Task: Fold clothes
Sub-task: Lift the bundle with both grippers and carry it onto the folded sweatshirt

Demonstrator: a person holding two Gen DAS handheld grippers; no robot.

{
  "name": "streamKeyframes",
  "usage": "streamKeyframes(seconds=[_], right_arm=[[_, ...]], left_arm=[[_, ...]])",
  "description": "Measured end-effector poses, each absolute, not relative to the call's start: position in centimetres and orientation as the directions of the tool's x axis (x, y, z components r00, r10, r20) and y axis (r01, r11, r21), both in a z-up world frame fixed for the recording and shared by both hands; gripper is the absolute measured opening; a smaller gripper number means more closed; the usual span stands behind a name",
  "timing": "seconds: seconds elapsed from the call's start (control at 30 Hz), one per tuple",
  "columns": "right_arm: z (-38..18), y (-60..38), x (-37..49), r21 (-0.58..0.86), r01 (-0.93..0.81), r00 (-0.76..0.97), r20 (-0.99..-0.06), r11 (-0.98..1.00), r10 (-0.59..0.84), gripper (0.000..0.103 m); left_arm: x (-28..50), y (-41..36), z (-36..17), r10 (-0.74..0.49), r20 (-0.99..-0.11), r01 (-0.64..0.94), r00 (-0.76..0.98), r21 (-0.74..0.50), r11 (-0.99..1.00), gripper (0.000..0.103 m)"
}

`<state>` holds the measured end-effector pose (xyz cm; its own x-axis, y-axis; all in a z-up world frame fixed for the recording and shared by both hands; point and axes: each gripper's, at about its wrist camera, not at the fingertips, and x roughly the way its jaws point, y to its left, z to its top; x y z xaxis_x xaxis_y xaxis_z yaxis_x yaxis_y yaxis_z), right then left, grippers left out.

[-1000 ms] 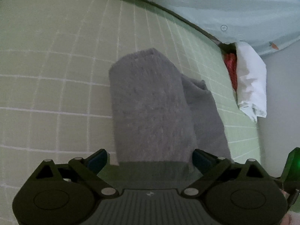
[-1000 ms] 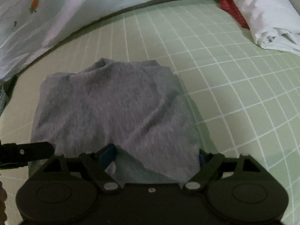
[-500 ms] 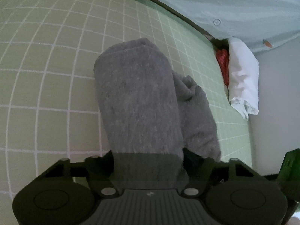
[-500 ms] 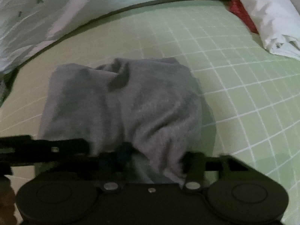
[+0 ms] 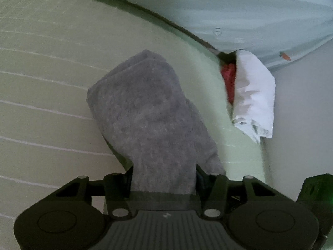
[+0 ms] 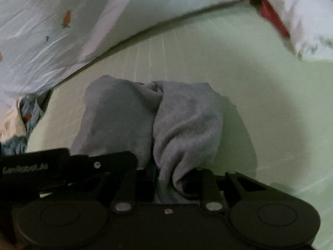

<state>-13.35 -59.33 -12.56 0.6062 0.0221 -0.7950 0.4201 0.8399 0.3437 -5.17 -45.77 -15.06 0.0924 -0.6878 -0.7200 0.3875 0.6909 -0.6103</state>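
While your left gripper (image 5: 164, 179) and right gripper (image 6: 172, 179) have just been closing, each now clamps the near edge of the grey garment (image 5: 145, 112) (bunched, folded over) above the green checked sheet (image 5: 41, 83).

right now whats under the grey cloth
The green checked sheet lies under the grey cloth wherever its edges show. What sits beneath its bunched middle is covered.
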Motion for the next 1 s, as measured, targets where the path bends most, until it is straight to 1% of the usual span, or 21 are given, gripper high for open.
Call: streamKeyframes(seconds=[0.07, 0.23, 0.37, 0.5, 0.57, 0.63, 0.7, 0.73, 0.77, 0.8, 0.87, 0.9, 0.93, 0.97, 1.0], right_arm=[[-11.8, -62.1, -14.5, 0.36, 0.418, 0.626, -0.779, 0.834, 0.023, 0.022], [-9.3, -69.2, -16.9, 0.318, 0.419, 0.679, -0.731, 0.851, -0.061, 0.022], [-6.5, -76.1, -18.5, 0.257, 0.449, 0.718, -0.674, 0.856, -0.174, 0.022], [-3.5, -82.9, -19.4, 0.194, 0.489, 0.74, -0.609, 0.85, -0.287, 0.021], [-1.9, -86.2, -19.3, 0.181, 0.514, 0.753, -0.562, 0.838, -0.341, 0.021], [-0.2, -89.5, -19.2, 0.171, 0.543, 0.762, -0.512, 0.822, -0.397, 0.022], [0.8, -92.4, -19.1, 0.162, 0.569, 0.759, -0.481, 0.806, -0.439, 0.022], [0.8, -93.8, -18.6, 0.157, 0.589, 0.748, -0.478, 0.793, -0.461, 0.024], [0.7, -95.2, -18.2, 0.153, 0.609, 0.735, -0.477, 0.778, -0.481, 0.033], [0.3, -96.4, -17.6, 0.14, 0.626, 0.719, -0.485, 0.767, -0.498, 0.046], [-1.5, -98.6, -16.7, 0.091, 0.679, 0.656, -0.521, 0.728, -0.546, 0.059], [-2.2, -99.1, -16.5, 0.073, 0.699, 0.627, -0.54, 0.711, -0.561, 0.061], [-2.9, -99.6, -16.5, 0.057, 0.717, 0.599, -0.56, 0.695, -0.572, 0.062], [-3.5, -99.7, -16.8, 0.061, 0.725, 0.59, -0.568, 0.686, -0.574, 0.065], [-3.8, -99.5, -17.4, 0.077, 0.729, 0.594, -0.565, 0.68, -0.573, 0.073]], left_arm=[[-5.9, -48.3, -14.2, -0.708, -0.699, 0.388, 0.097, -0.629, 0.674, 0.054], [-6.6, -57.3, -11.5, -0.762, -0.64, 0.452, 0.101, -0.653, 0.608, 0.054], [-6.1, -66.0, -8.8, -0.81, -0.583, 0.515, 0.072, -0.673, 0.531, 0.054], [-5.4, -75.3, -4.6, -0.838, -0.543, 0.643, 0.053, -0.623, 0.445, 0.054], [-4.8, -79.4, -2.4, -0.862, -0.505, 0.701, 0.048, -0.597, 0.389, 0.054], [-4.1, -82.7, -0.8, -0.881, -0.471, 0.737, 0.043, -0.58, 0.347, 0.054], [-3.3, -85.7, 0.1, -0.89, -0.453, 0.765, 0.051, -0.555, 0.327, 0.055], [-2.9, -87.0, 0.1, -0.88, -0.47, 0.774, 0.074, -0.53, 0.348, 0.06], [-2.5, -88.3, -0.1, -0.863, -0.494, 0.78, 0.105, -0.498, 0.379, 0.062], [-2.2, -89.3, -0.4, -0.84, -0.524, 0.784, 0.142, -0.459, 0.418, 0.065], [-1.7, -90.7, -1.5, -0.772, -0.595, 0.784, 0.224, -0.36, 0.505, 0.071], [-1.4, -90.8, -2.1, -0.742, -0.624, 0.784, 0.246, -0.322, 0.531, 0.077], [-1.3, -90.7, -2.7, -0.719, -0.645, 0.784, 0.258, -0.295, 0.546, 0.078], [-1.2, -90.3, -3.2, -0.709, -0.656, 0.787, 0.258, -0.283, 0.549, 0.078], [-1.1, -89.6, -3.7, -0.71, -0.658, 0.789, 0.251, -0.286, 0.544, 0.081]])
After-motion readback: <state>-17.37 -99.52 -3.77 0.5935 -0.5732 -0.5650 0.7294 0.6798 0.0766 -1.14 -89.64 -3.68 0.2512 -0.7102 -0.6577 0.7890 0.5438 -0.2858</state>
